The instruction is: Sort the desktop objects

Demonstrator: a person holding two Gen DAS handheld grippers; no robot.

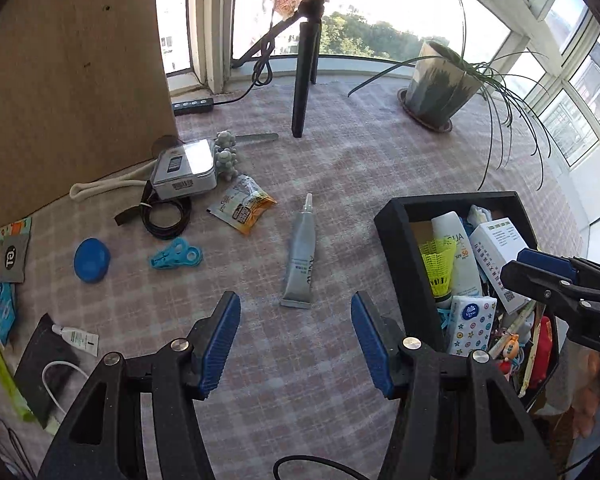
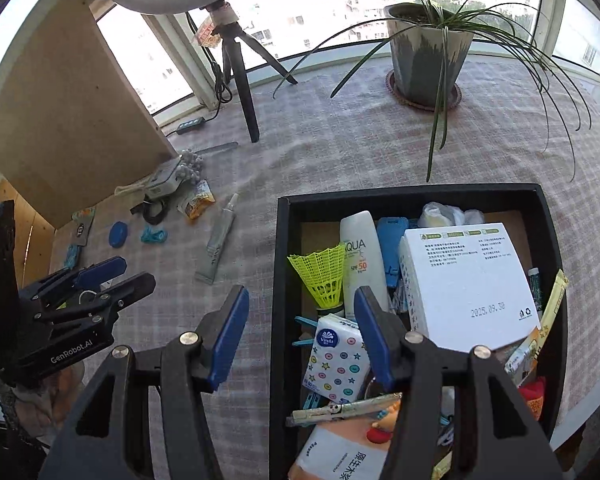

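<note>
**Left wrist view: both claws open, tube on the cloth ahead**

Left wrist view shows us our left claw (image 1: 296, 344) spread wide with nothing between its blue pads. Just beyond it, lying flat on the checked counter (image 1: 360, 168), is the grey tube (image 1: 301, 258), its nozzle pointing to the far side and its crimped end nearest us. To the right stands the black box (image 1: 396, 248), already crowded: a yellow shuttlecock (image 1: 440, 264), a white sunscreen bottle (image 1: 458, 256), a white carton (image 1: 498, 256) and a star-printed tissue pack (image 1: 472, 324). Our right claw (image 1: 520, 264) reaches in from the right edge over the box.

Left of the tube we see a blue clip (image 1: 176, 259), a round blue lid (image 1: 92, 260), an orange sachet (image 1: 244, 208), a coiled black cable (image 1: 166, 216) and a small silver tin (image 1: 184, 172).

From the right wrist camera, our right claw (image 2: 300, 340) is also wide open and holds nothing, poised over the near left wall of the box (image 2: 284, 280), with the tissue pack (image 2: 336, 356) just beneath it. The tube (image 2: 220, 240) lies on the cloth left of the box, apart from it.
</note>
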